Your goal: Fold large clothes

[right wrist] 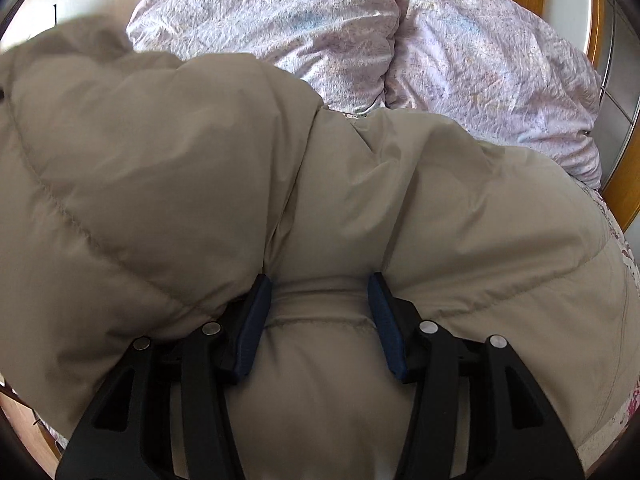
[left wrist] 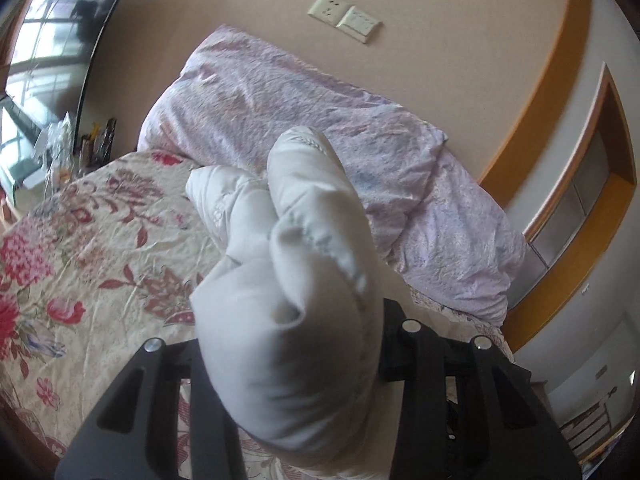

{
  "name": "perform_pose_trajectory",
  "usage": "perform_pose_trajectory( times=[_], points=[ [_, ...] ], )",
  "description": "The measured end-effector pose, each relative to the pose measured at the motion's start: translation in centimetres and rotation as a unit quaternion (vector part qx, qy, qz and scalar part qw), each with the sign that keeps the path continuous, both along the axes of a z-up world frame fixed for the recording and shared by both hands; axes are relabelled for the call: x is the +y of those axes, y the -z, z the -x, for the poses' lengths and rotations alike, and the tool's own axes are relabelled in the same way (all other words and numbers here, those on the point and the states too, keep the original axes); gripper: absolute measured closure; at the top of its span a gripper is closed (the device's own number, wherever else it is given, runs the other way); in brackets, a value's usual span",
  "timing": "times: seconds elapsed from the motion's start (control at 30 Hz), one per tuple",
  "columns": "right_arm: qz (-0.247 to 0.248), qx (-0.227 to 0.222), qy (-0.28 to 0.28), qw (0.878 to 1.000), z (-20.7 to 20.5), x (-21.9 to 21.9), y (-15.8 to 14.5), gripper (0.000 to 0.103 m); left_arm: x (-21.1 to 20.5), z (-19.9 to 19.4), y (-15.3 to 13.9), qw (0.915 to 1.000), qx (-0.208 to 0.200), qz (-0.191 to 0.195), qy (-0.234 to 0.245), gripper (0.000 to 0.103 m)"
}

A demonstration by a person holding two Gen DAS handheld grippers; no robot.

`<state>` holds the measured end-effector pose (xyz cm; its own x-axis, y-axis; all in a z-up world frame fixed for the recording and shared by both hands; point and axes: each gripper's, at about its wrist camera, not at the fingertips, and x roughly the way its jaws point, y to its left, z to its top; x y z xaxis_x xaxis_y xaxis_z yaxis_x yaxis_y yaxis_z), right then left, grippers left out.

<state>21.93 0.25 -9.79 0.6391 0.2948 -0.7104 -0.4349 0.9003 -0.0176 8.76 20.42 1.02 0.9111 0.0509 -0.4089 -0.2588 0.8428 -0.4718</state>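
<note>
**Beige puffer jacket clamped by both grippers over bed**

Puffy beige jacket (right wrist: 320, 200) is spread across the near part of the floral bedsheet (left wrist: 80, 240), with lilac pillows (right wrist: 280, 28) at the far side. The right gripper (right wrist: 320, 320) is clamped on a thick padded fold, with the blue pads (right wrist: 256, 320) pressed into the fabric on both sides. A pale bunched end of the same jacket, likely a sleeve or cuff (left wrist: 288, 340), is pinched in the left gripper (left wrist: 304, 360) and held above the sheet; its pads are hidden by the fabric.

For a clean fold, the raised end should be carried across the body while the right grip is kept firm as an anchor. Slippery padded fabric is likely to slide, so slack should be avoided.

No brand, label or legible writing is seen; the wall socket plate (left wrist: 344, 16) is unmarked.
</note>
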Motion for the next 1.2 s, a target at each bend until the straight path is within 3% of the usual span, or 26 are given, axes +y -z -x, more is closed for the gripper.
perform_pose_trajectory(
  times=[0.23,0.33,0.5,0.6,0.83,1.0,1.2],
  points=[
    [-0.015,0.002,-0.018,1.000,-0.6,-0.8,-0.8,0.049,-5.6,-1.6,-3.7,0.9965,-0.025,-0.039,0.070,0.059],
    [-0.035,0.008,-0.038,0.999,-0.9,-2.4,-1.6,0.049,-8.2,-2.1,-4.9,0.9936,-0.033,-0.065,0.087,0.056],
    [-0.066,0.010,-0.053,0.996,0.1,-6.0,-2.7,0.049,-11.4,-3.1,-5.9,0.9898,-0.042,-0.071,0.116,0.053],
    [-0.075,-0.009,-0.044,0.996,1.3,-9.1,-3.2,0.042,-13.5,-3.7,-6.0,0.9876,-0.043,-0.077,0.130,0.051],
    [-0.060,-0.060,0.021,0.996,3.1,-16.7,-3.1,0.041,-18.2,-5.4,-5.4,0.9807,-0.035,-0.088,0.171,0.050],
    [-0.065,-0.045,0.063,0.995,1.7,-20.5,-2.4,0.041,-20.5,-6.4,-4.8,0.9782,-0.027,-0.085,0.188,0.050],
    [-0.059,-0.026,0.050,0.997,1.8,-21.3,-1.2,0.041,-24.0,-7.5,-3.7,0.9710,-0.010,-0.091,0.221,0.050]
  ],
)
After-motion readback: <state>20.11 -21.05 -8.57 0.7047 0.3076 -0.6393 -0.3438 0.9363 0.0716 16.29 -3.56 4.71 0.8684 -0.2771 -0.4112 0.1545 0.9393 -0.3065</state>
